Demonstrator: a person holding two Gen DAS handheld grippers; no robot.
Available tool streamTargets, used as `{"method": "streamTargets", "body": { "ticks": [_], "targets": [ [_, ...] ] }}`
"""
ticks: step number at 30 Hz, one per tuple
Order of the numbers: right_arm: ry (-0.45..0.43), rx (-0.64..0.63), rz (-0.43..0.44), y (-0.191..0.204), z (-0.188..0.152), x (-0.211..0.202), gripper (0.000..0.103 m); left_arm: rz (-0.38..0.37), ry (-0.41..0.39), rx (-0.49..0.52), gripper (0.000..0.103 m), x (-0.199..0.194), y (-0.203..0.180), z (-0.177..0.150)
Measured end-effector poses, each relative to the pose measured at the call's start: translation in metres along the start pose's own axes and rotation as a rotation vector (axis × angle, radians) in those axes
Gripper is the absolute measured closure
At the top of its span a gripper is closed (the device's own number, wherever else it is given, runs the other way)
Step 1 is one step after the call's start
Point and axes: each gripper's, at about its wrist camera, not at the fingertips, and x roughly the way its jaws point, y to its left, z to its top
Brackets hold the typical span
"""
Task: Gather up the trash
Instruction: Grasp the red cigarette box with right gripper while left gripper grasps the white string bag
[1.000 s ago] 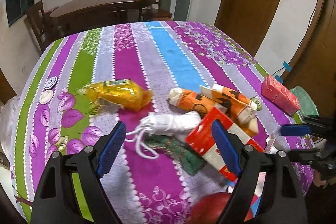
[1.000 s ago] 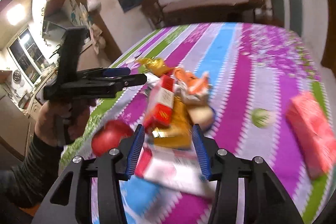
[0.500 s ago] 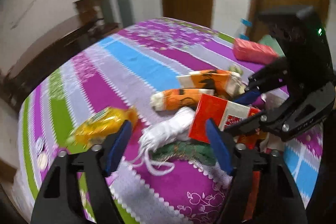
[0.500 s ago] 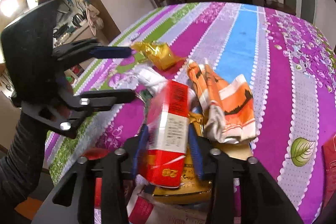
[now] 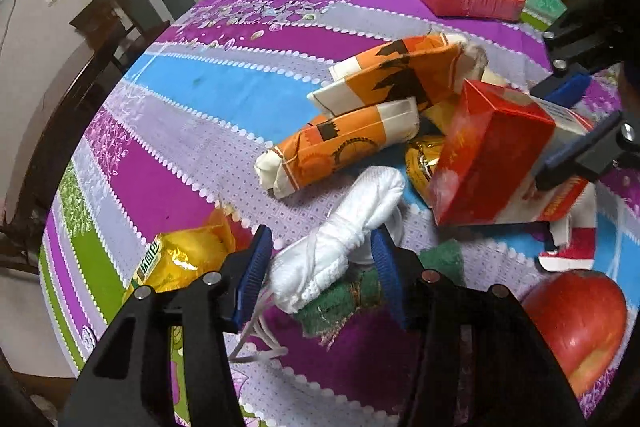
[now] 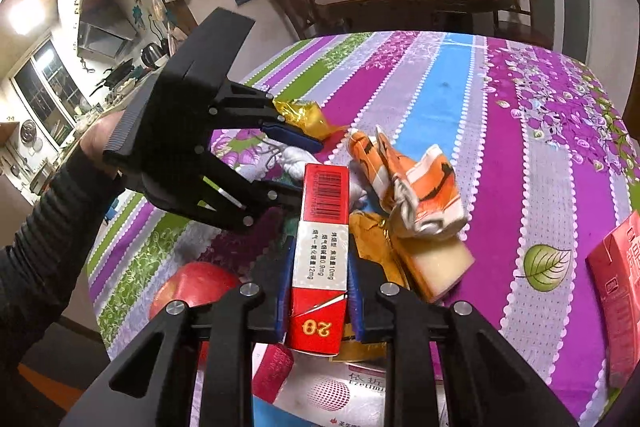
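Risk first: the red box (image 6: 320,251) is clamped by the right claw (image 6: 318,287) near its lower end only, w/ most of its length sticking out past the pads toward frame centre, so it could pivot or slip if swung fast. The box looks like thin card, glossy, w/ a barcode and white label panel; it may be crushed if squeezed harder.

The left claw (image 5: 320,267), at lower centre of the left view, is closing around the white bundle (image 5: 340,239); the pads are not yet seen pressing on it. The bundle is soft knit w/ loose strings (image 5: 260,331) trailing at lower left; these could snag on the green cloth (image 5: 340,299) beneath, and that cloth may be dragged along. A soft roll may also be squashed and squirt out sideways.

Other trash is left on the tabletop (image 5: 192,131): orange wrappers (image 5: 360,131) at centre, a yellow packet (image 5: 180,259) at lower left.
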Motion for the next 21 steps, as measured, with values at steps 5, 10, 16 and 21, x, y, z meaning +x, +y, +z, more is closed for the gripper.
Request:
{"method": "streamTargets", "body": {
  "ticks": [5,10,16,21],
  "targets": [
    [-0.046,0.008,-0.001,0.002,-0.004,-0.007,0.079,0.053,-0.024,-0.022,0.067,-0.001,-0.007,-0.004],
    [-0.128,0.024,-0.022,0.005,-0.013,-0.027,0.079,0.113,-0.103,-0.104,0.08,-0.024,-0.012,-0.016],
    [-0.227,0.016,-0.085,0.017,-0.021,-0.048,0.079,0.175,-0.231,-0.244,0.08,-0.071,-0.021,-0.029],
    [-0.325,-0.022,-0.181,0.037,-0.03,-0.072,0.079,0.22,-0.315,-0.407,0.08,-0.107,-0.046,-0.044]
  ]
}}
